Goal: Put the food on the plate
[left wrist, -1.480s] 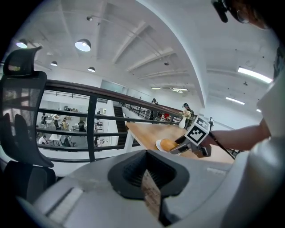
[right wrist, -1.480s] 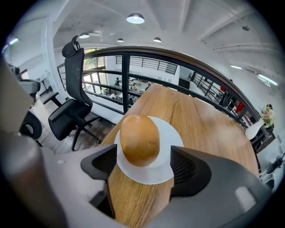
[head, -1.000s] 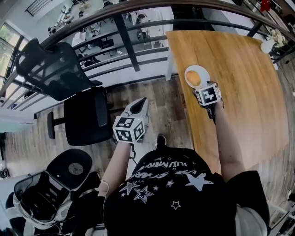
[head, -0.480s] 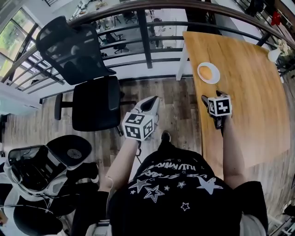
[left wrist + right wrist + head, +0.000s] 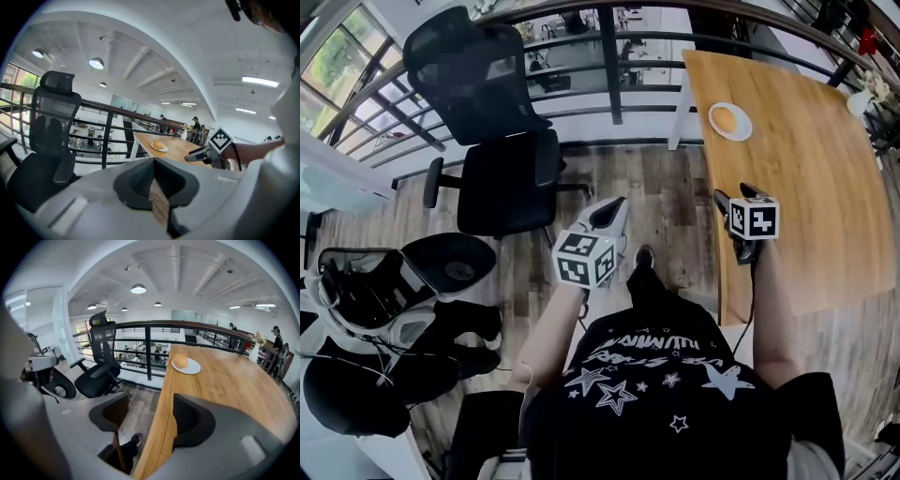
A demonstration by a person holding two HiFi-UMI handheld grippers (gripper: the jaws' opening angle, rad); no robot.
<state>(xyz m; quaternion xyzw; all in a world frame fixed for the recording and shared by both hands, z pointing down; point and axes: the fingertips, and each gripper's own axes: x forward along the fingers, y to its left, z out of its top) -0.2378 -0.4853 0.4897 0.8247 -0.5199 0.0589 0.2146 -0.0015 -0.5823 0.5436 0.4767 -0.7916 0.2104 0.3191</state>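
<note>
A person in a black star-printed T-shirt (image 5: pixel 661 384) stands at the near left corner of a long wooden bench (image 5: pixel 811 178), a hand-held tool in each hand – seen from the head view. The food (image 5: pixel 725 118), a round golden bun, lies on the white plate (image 5: pixel 742 130), which rests on the bench near its left edge at about 1 o'clock in the frame, well apart from both tools. The right tool (image 5: pixel 734 196) hovers over the bench's left edge at about 3 o'clock, pointing toward the plate at its 12 o'clock. Its jaws are spread, having just been closing, and they pinch nothing: in the right gripper view only the bench edge and the wooden floor (image 5: pixel 670 202) show through the gap, with the bun and plate far ahead at 12 o'clock. The left tool (image 5: pixel 616 208) is held over the floor near the middle of the frame, beside the bench and clear of it – its jaws are pressed together with nothing between them, only a thin sliver showing in the left gripper view. A black office chair (image 5: pixel 502 183) stands at 10 o'clock by a dark metal railing (image 5: pixel 609 52) that runs across the top of the scene. A white vase (image 5: pixel 859 101) stands at the bench's far right edge, at about 2 o'clock.
</note>
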